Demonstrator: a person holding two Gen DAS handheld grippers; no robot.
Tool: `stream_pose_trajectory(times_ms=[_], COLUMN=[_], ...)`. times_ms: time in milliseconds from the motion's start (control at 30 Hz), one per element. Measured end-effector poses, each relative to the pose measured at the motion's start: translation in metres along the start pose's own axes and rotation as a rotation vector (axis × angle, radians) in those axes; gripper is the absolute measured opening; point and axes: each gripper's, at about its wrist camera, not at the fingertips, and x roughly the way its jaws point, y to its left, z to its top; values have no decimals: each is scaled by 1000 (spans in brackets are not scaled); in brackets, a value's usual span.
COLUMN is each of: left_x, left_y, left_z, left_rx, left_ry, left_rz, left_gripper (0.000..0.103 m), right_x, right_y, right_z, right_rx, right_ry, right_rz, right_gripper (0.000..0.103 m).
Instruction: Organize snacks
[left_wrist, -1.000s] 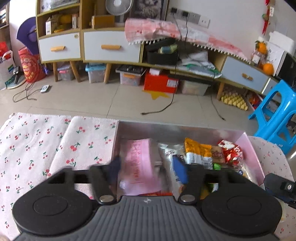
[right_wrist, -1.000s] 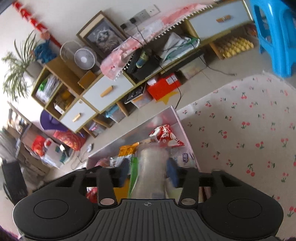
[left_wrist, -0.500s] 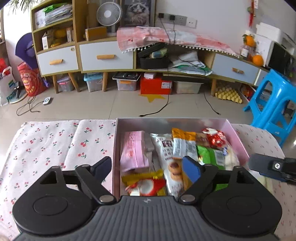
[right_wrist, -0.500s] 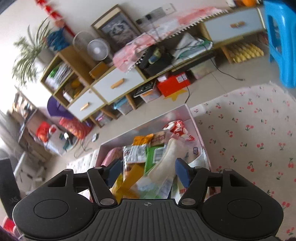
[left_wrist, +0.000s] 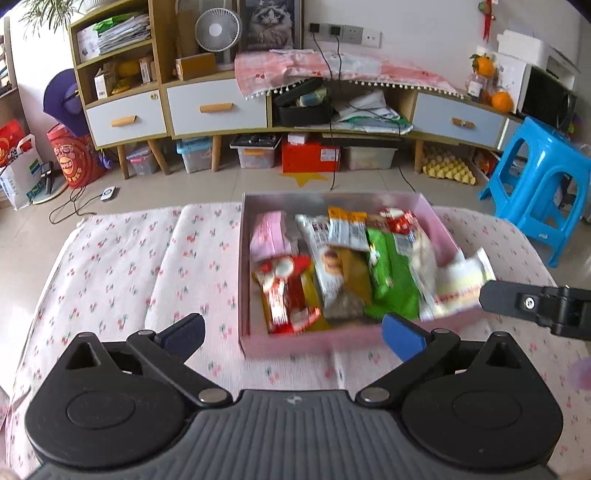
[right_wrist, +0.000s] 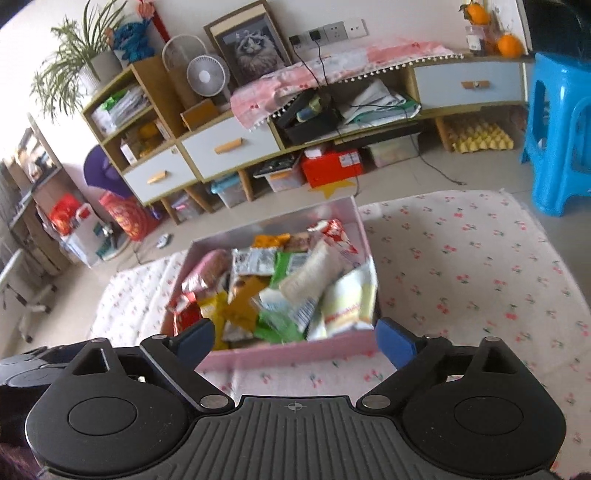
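A pink box (left_wrist: 291, 345) (right_wrist: 280, 356) sits on a cherry-print cloth and holds several snack packets: a pink pack (left_wrist: 267, 236), a red pack (left_wrist: 286, 290), a green pack (left_wrist: 393, 271) and a white-and-yellow pack (left_wrist: 458, 282) (right_wrist: 347, 301) that leans on the right wall. My left gripper (left_wrist: 291, 334) is open and empty just in front of the box. My right gripper (right_wrist: 295, 341) is open and empty at the box's near wall; its body (left_wrist: 535, 304) shows at the right of the left wrist view.
The cherry-print cloth (left_wrist: 110, 273) (right_wrist: 461, 273) spreads left and right of the box. Beyond it are a floor, a low cabinet with drawers (left_wrist: 218, 109), storage bins and a blue plastic stool (left_wrist: 535, 184) (right_wrist: 561, 122) at the right.
Both grippers let go of packets into the box, opened wide and pulled back and up. The white-and-yellow pack now lies against the box's right wall.
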Motion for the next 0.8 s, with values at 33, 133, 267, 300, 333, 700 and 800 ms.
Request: stream_pose_trajectory(times_ms=[33, 133, 267, 300, 333, 700, 800], left_x=[-3, -11, -22, -25, -28, -36, -34], left_y=[-2, -5, -9, -9, -9, -3, 0], left_z=[-4, -14, -27, -30, -33, -64, -68], left_rx=[1, 6, 2, -9, -17, -86, -84], left_ry=[6, 16, 24, 19, 21, 38, 37], left_rz=[-3, -4, 16, 21, 22, 41, 60], left_gripper=[102, 102, 102, 102, 103, 103, 103], right_x=[-4, -12, -22, -23, -26, -35, -31], right_y=[2, 7, 13, 15, 15, 23, 24], right_z=[-3, -11, -28, -32, -37, -63, -69], right_rx=[-11, -55, -80, -86, -95, -175, -204], right_ry=[-1, 13, 41, 45, 45, 24, 33], right_rz=[-13, -56, -105, -111, -110, -145, -161], right_gripper=[99, 99, 99, 99, 100, 103, 103])
